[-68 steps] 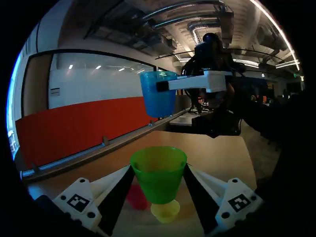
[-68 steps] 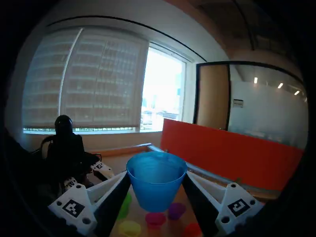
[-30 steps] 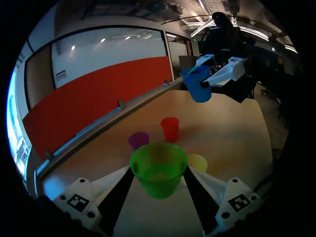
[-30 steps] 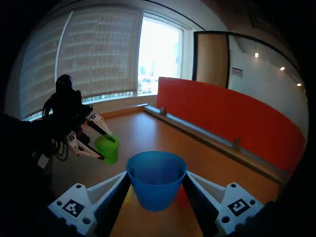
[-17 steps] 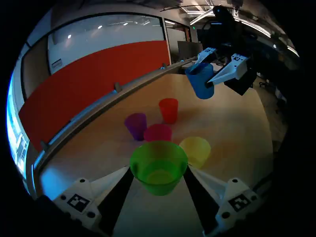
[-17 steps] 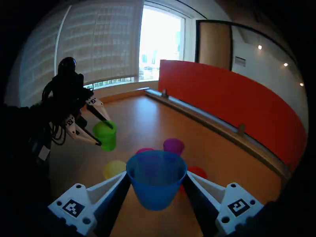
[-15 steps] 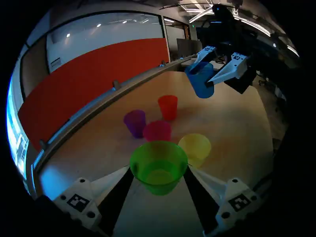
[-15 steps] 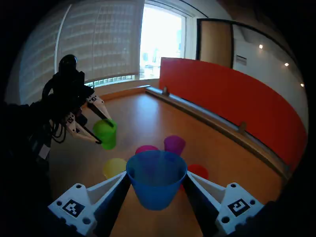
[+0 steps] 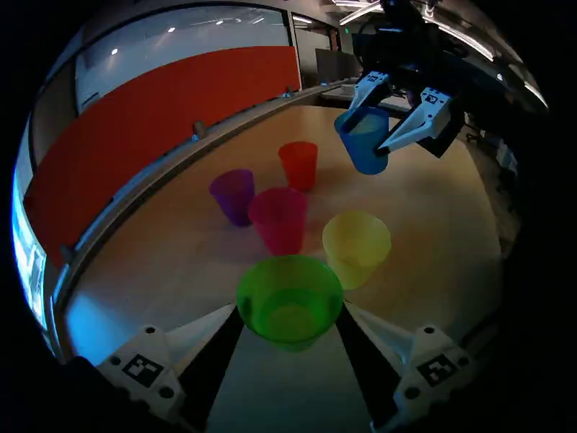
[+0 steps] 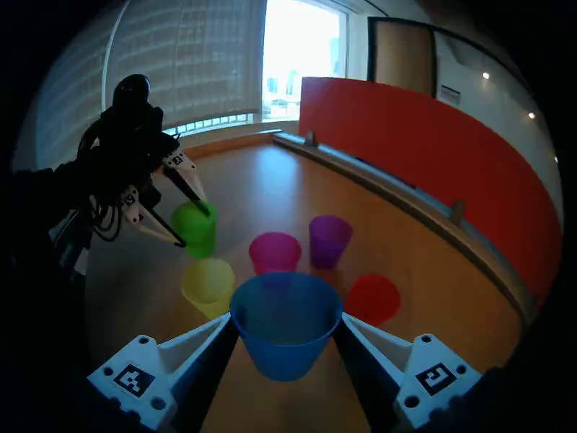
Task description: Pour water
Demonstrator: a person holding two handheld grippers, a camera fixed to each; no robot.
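In the left gripper view my left gripper (image 9: 290,317) is shut on a green cup (image 9: 290,300), held upright above the wooden table (image 9: 180,252). Across the table, my right gripper (image 9: 379,137) holds a blue cup (image 9: 363,140) in the air. In the right gripper view the right gripper (image 10: 285,339) is shut on that blue cup (image 10: 285,325), and the left gripper (image 10: 189,225) with the green cup (image 10: 195,228) hangs at the left. Whether either cup holds water I cannot tell.
Several cups stand grouped on the table: yellow (image 9: 356,247), pink (image 9: 279,219), purple (image 9: 234,196) and red (image 9: 298,164). A red partition wall (image 9: 144,123) with a rail runs along the table's far edge. A person's dark sleeve (image 10: 43,209) holds the left gripper.
Both grippers have come down and tipped toward the table, bringing the standing cups into view. Each still holds its cup.
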